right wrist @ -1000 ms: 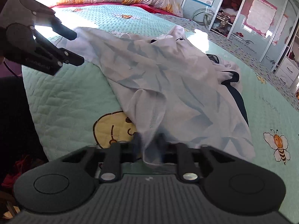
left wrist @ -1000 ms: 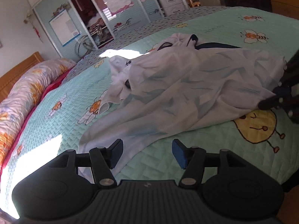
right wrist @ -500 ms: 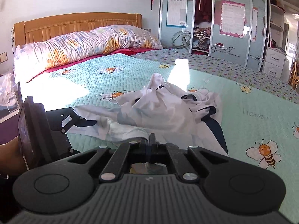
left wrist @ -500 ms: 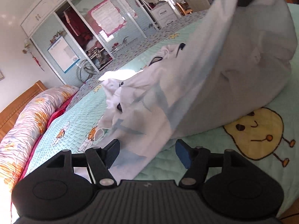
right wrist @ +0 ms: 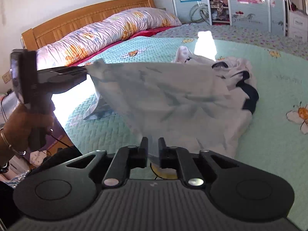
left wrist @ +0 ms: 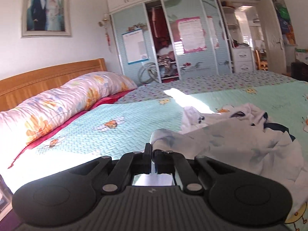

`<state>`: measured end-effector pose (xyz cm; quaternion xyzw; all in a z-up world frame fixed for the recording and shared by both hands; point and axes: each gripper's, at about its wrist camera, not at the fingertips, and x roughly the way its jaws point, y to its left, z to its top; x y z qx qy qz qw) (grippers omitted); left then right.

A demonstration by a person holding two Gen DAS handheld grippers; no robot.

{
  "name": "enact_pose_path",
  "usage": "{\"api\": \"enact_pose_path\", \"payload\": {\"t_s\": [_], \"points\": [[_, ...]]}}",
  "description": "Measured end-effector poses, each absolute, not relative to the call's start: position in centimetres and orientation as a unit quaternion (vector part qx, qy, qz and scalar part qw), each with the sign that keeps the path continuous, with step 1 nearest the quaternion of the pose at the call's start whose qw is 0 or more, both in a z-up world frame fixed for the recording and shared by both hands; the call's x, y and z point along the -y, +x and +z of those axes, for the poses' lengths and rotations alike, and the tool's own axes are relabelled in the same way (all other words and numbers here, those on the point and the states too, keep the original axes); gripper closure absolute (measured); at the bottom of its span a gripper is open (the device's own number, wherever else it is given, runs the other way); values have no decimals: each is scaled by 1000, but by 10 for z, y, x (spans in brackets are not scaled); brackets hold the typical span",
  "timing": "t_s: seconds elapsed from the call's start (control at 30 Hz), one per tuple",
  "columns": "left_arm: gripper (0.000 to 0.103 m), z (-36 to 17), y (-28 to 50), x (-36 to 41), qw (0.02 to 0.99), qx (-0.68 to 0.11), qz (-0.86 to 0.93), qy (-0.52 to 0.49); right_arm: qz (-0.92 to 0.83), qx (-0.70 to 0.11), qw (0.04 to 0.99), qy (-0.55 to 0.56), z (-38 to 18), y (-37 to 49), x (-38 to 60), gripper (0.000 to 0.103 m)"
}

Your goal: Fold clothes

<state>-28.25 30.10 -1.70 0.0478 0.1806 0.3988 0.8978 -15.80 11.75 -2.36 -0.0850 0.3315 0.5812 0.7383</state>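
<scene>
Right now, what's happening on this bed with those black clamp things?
A person is folding laundry with a handheld gripper in each hand. The left gripper is shut on a corner of a white garment and holds it up off the green bedspread. The right gripper has another edge between its jaws, which are opening. The far part of the garment lies crumpled on the bed. No fold is made yet.

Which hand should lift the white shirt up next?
Probably the left gripper: it's shut on the white shirt, holding that corner up. The right gripper is opening, cloth loose between its fingers.
</scene>
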Motion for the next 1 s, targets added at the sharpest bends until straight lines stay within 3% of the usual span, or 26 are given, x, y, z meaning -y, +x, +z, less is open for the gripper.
{"api": "enact_pose_path", "payload": {"t_s": [0.1,0.23,0.33,0.4,0.5,0.7,0.8,1.0], "points": [[101,-16,-293,-303,889,-205,406,51,551,-339,760,-59,-26,-134,-114,72],[97,-23,-306,-310,887,-271,375,-13,511,-319,795,-70,-24,-98,-119,57],[75,-15,-326,-315,888,-273,367,-42,496,-277,815,-112,-20,-65,-135,55],[42,-5,-343,-324,882,-256,390,-69,492,-238,823,-156,-18,-46,-153,54],[41,13,-358,-349,871,-231,418,-113,496,-188,823,-204,-19,-22,-188,53],[38,29,-303,-383,881,-219,404,-116,503,-98,794,-328,-49,19,-264,52],[34,30,-265,-395,895,-205,382,-110,509,-95,776,-360,-65,39,-285,52],[30,24,-183,-408,917,-200,338,-65,540,-146,770,-307,-67,69,-325,49]]}}
